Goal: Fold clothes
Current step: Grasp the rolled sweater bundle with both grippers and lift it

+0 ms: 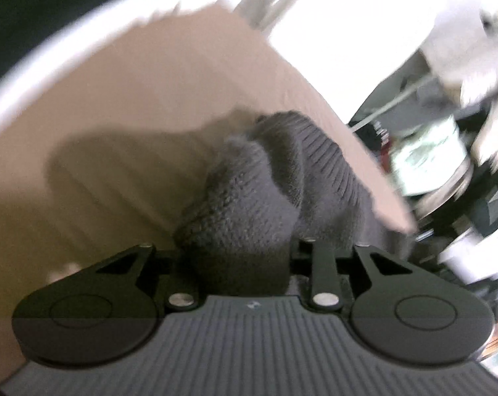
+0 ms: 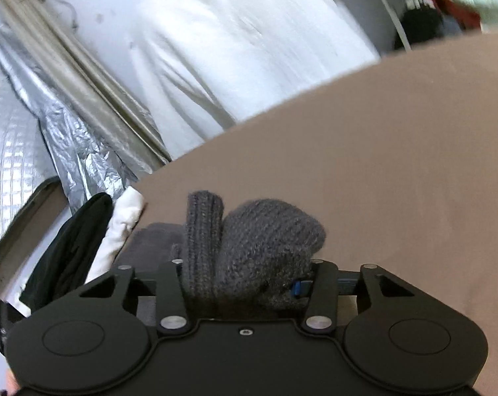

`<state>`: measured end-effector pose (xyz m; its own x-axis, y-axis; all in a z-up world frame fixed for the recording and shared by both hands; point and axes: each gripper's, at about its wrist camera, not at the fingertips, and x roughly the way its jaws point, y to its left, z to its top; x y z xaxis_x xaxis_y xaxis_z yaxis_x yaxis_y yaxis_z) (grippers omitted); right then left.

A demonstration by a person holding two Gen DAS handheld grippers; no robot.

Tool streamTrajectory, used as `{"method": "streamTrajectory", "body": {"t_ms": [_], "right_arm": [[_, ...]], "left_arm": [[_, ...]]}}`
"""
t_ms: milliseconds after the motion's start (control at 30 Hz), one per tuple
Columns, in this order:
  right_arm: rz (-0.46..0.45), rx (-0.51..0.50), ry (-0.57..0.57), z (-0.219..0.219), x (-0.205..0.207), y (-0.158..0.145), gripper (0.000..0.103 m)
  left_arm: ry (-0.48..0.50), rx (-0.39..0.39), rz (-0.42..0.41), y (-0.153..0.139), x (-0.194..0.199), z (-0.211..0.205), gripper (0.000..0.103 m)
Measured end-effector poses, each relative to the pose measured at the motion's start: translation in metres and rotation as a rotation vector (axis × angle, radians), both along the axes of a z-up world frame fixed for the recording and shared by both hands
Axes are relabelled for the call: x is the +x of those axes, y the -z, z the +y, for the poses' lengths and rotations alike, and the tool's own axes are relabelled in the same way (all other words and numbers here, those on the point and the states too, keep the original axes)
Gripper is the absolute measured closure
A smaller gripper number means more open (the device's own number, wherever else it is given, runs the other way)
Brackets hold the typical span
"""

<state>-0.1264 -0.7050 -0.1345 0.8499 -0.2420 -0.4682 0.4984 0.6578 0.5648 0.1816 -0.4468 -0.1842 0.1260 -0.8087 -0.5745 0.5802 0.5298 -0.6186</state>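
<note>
The grey knitted garment (image 1: 249, 198) was bunched above the brown tabletop (image 1: 133, 99). The left hand-held gripper (image 1: 240, 257) grasped 1 part of it, and the right hand-held gripper (image 2: 249, 280) grasped another part, seen in its own view (image 2: 258, 247).

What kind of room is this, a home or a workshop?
Probably a lived-in home room, though the blur leaves doubt. A brown table holds a grey knitted garment, white cloth hangs behind it, and cluttered household things sit beside the table.
</note>
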Motion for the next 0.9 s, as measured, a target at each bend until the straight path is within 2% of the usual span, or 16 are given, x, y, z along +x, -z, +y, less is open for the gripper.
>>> {"method": "streamTrajectory", "body": {"t_ms": [67,167,267,333,467,567,833,900], "right_arm": [[-0.015,-0.042,0.003,0.016,-0.007,-0.020,0.056],[-0.043,-0.077,-0.016,0.040,-0.015,-0.045,0.057],[-0.044,-0.105,-0.031,0.066,-0.026,-0.060,0.057],[-0.079,-0.093,-0.031,0.074,-0.033,-0.071,0.057],[-0.047,-0.114,-0.127,0.084,-0.028,-0.085,0.057],[-0.037,-0.078,-0.203,0.097,-0.023,-0.083,0.058],[-0.069,-0.057,-0.373,0.136,-0.015,-0.081,0.058],[-0.028,-0.075,-0.381,0.142,-0.011,-0.076,0.058]], "left_arm": [[0.003,0.023,-0.122,-0.022,-0.012,0.000,0.077],[0.021,-0.060,-0.064,-0.039,-0.013,0.009,0.077],[0.027,-0.111,-0.046,-0.049,-0.012,0.020,0.078],[0.024,-0.124,-0.061,-0.056,-0.013,0.028,0.078],[-0.004,-0.132,-0.139,-0.075,-0.010,0.047,0.078],[-0.014,-0.106,-0.168,-0.085,-0.005,0.059,0.078],[-0.058,0.092,-0.140,-0.080,-0.003,0.057,0.081],[-0.069,0.142,-0.133,-0.078,-0.002,0.057,0.080]]}}
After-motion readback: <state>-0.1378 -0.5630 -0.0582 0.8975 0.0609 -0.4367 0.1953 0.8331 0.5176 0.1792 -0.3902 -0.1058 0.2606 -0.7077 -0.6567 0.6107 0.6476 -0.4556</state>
